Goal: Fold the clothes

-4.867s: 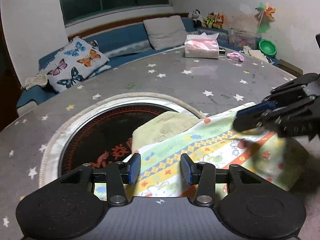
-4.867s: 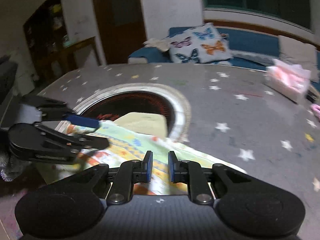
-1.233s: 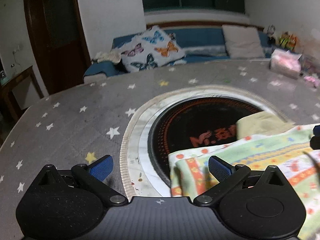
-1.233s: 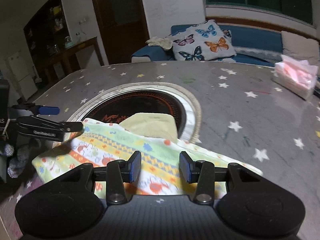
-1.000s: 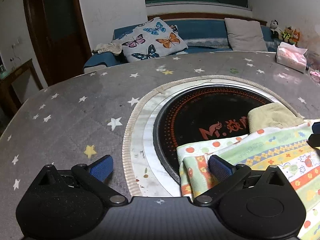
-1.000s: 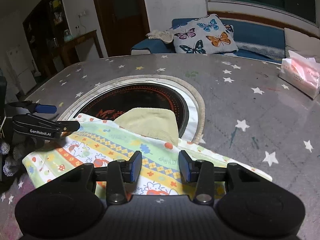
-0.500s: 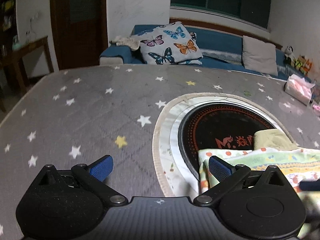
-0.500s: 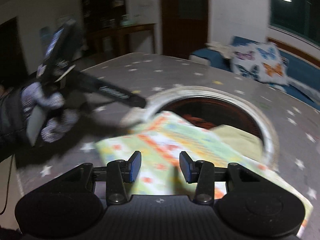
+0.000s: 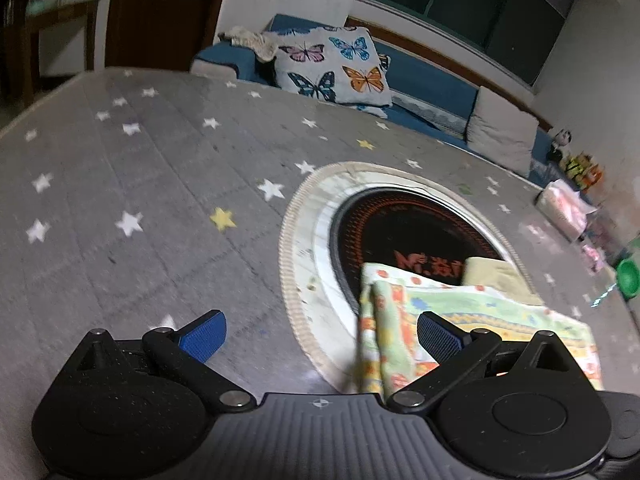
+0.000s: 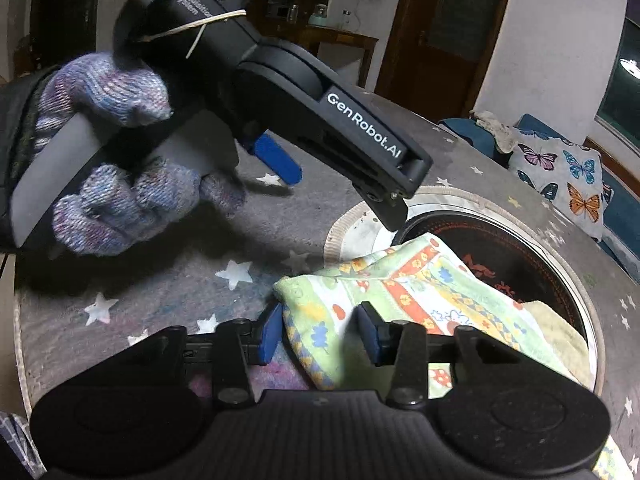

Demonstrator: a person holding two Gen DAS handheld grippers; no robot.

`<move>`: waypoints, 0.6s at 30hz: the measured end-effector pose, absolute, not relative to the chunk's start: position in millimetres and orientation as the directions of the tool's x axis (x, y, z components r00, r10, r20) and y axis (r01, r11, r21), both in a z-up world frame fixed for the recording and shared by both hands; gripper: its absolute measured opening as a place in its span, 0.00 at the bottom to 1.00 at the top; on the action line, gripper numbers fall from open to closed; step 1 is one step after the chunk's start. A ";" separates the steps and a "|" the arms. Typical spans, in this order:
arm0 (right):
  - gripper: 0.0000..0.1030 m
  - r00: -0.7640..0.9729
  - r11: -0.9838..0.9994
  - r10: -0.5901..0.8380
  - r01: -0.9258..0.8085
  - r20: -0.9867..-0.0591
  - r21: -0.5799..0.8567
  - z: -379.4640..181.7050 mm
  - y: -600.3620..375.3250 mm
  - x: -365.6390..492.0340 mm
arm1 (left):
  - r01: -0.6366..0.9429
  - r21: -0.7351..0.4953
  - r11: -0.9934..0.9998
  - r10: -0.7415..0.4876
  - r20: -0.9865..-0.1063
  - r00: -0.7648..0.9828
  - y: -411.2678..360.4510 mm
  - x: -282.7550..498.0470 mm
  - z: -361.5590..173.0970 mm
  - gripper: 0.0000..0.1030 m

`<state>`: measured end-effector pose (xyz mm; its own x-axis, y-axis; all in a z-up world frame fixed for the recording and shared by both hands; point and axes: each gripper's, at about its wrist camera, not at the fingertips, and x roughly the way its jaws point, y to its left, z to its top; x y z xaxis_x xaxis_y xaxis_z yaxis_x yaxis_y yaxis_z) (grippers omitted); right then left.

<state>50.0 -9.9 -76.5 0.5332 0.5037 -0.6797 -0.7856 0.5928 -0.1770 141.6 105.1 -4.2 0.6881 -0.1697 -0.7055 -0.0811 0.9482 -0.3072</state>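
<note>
My right gripper (image 10: 318, 336) had swung over to the near corner of the printed garment (image 10: 404, 300) and its jaws were closing around that corner, not yet pinching. My left gripper (image 9: 320, 330) had backed off, spread wide and empty. The garment lay half-folded over the round hotplate (image 9: 400, 228), so I judged another fold was starting.

Butterfly pillow (image 9: 332, 66), tissue pack (image 9: 564, 210)
</note>
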 end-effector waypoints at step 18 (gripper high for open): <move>0.11 0.543 0.669 0.618 -0.743 -0.568 0.018 -32.4 -64.9 38.4 | -0.100 -0.630 0.770 -0.456 -0.654 0.604 78.8 142.0 -15.5 0.71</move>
